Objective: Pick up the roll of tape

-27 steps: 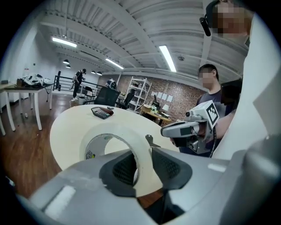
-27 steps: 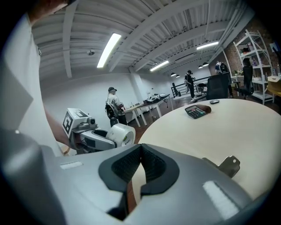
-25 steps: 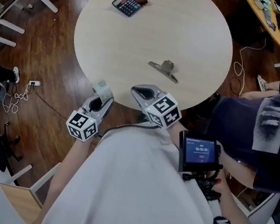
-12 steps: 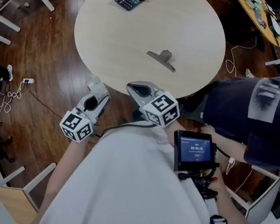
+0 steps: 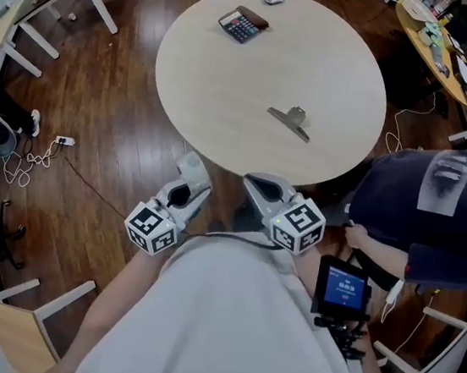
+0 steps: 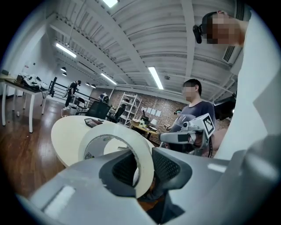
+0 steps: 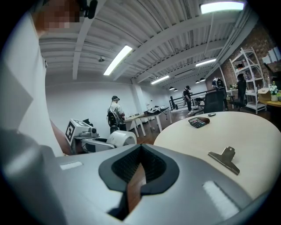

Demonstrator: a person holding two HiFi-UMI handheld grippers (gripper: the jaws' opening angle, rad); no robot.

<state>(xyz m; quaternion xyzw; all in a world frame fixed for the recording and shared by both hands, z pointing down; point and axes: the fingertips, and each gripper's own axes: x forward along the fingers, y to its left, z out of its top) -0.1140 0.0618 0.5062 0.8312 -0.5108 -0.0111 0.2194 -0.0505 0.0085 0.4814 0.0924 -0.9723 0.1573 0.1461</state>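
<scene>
The left tongs [image 5: 189,174] pinch the roll of tape [image 6: 112,130] just off the table [image 5: 228,95]. The right tongs [image 5: 261,182] are pressed together, empty.

**Open-plan workshop-office in an industrial hall.** A ribbed grey ceiling [image 6: 145,39] carries long white strip lights [image 6: 156,78]. The far wall is red-brown brick [image 6: 167,107], with white metal shelving [image 6: 131,104] in front of it. On the dark wooden plank floor [image 5: 105,122] stand a round pale wooden table [image 5: 228,95], white trestle-legged desks [image 7: 145,115] and black office chairs [image 7: 214,102]. Loose white cables with a power strip [image 5: 37,155] trail beside them. A standing person [image 7: 115,112] works at one desk.
</scene>
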